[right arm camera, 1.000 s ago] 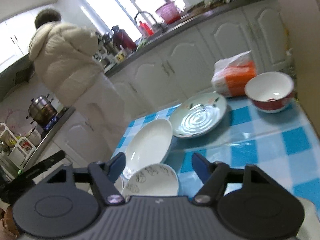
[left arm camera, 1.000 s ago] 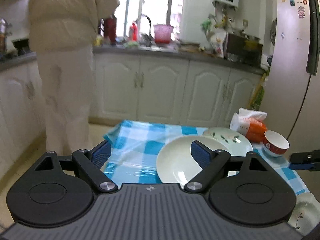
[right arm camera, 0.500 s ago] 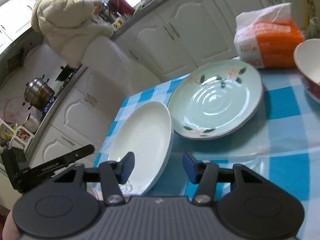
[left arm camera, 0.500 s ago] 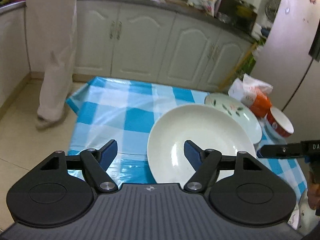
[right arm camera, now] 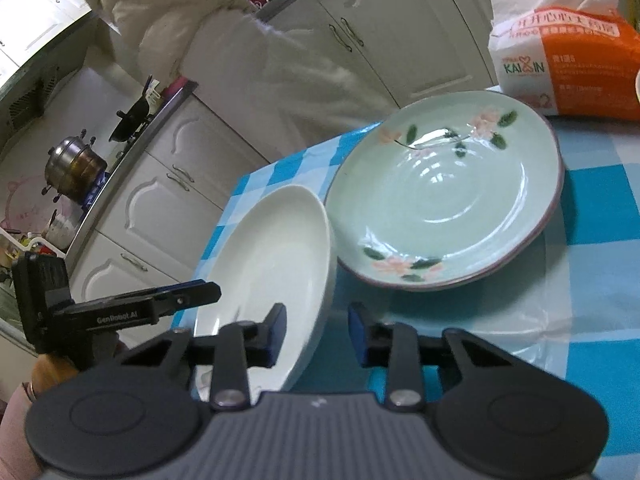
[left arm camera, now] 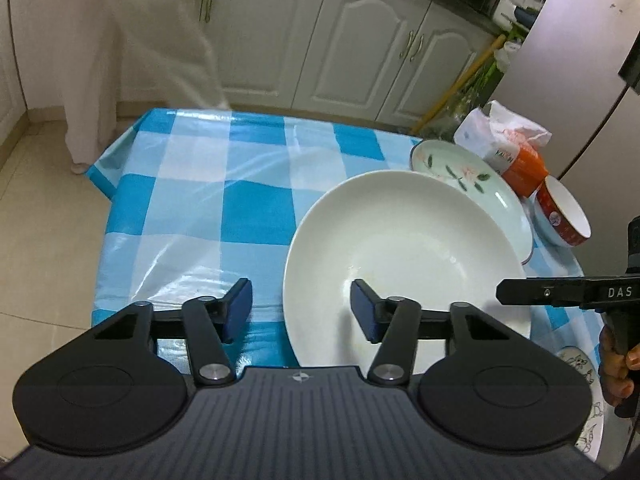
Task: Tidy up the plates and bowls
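A white deep plate [left arm camera: 400, 248] [right arm camera: 272, 264] lies on the blue checked tablecloth [left arm camera: 200, 200]. My left gripper [left arm camera: 301, 310] straddles its left rim, one pad outside the plate and one over its inside. The jaws are closing, and neither pad touches the rim. My right gripper [right arm camera: 316, 332] straddles the opposite rim in the same way, jaws closing, with gaps on both sides. One of the right gripper's fingers [left arm camera: 540, 292] shows in the left wrist view. Behind the white plate sits a pale green flowered plate [left arm camera: 472, 184] [right arm camera: 448, 200], then a red-and-white bowl [left arm camera: 564, 220].
An orange-and-white tissue pack [left arm camera: 516, 152] [right arm camera: 560, 60] stands at the table's far corner. A patterned plate [left arm camera: 588, 392] lies near the front right. A person in a white coat [right arm camera: 200, 20] stands by the cabinets beyond the table. The table's left edge [left arm camera: 104, 240] drops to the floor.
Both grippers have tipped downward and come in over the white plate, one at each rim. Their jaws have narrowed markedly. The plate has not moved.
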Demonstrator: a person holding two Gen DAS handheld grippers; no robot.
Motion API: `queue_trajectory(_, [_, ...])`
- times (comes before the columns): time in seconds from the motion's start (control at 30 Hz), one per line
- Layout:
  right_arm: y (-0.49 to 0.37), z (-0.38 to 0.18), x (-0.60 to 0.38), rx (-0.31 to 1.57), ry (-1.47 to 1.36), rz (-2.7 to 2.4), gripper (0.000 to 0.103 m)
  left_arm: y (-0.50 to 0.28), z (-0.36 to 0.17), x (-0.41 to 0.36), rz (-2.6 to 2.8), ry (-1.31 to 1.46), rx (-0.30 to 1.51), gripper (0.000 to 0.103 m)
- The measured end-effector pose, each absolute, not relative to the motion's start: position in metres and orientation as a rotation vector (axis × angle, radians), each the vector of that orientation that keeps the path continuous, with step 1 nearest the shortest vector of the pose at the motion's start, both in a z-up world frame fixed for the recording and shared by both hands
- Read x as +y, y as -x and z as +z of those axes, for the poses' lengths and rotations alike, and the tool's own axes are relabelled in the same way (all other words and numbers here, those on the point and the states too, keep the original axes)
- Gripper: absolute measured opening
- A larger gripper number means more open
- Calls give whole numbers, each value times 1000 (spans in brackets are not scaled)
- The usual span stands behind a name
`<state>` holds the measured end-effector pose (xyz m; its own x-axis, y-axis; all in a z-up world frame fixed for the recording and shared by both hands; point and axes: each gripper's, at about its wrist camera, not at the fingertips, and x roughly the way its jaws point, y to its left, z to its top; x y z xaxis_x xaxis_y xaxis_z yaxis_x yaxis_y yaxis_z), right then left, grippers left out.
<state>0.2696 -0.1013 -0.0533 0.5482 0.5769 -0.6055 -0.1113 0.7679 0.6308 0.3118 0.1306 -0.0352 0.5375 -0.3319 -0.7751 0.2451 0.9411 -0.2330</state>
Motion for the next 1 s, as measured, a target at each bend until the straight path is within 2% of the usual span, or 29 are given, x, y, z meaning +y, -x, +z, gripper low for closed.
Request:
queue_trajectory(0.13, [-272,-57,-102,917,-588,451,22,-318,-39,133,-336,113,973,55])
queue_trajectory(0.17, [-272,-57,-103,918,-588,454,21,-317,-39,133,-333,113,979,51])
queue_trajectory(0.3, [-276,-57,-100,927,-581,461,19,-317,-39,136,-338,132,996,45])
queue_trajectory(0.43, [-279,-60,-96,943,-570,469,13,-319,-37,133,-362,149,1005,31])
queue_trajectory(0.67, [-282,-53,-87,939,-485,458,13,-316,-34,131,-346,164,993,24])
queue_trajectory(1.0, [-280,-36,-80,858,-414,456,12,-307,-7,134,-326,201,898,24])
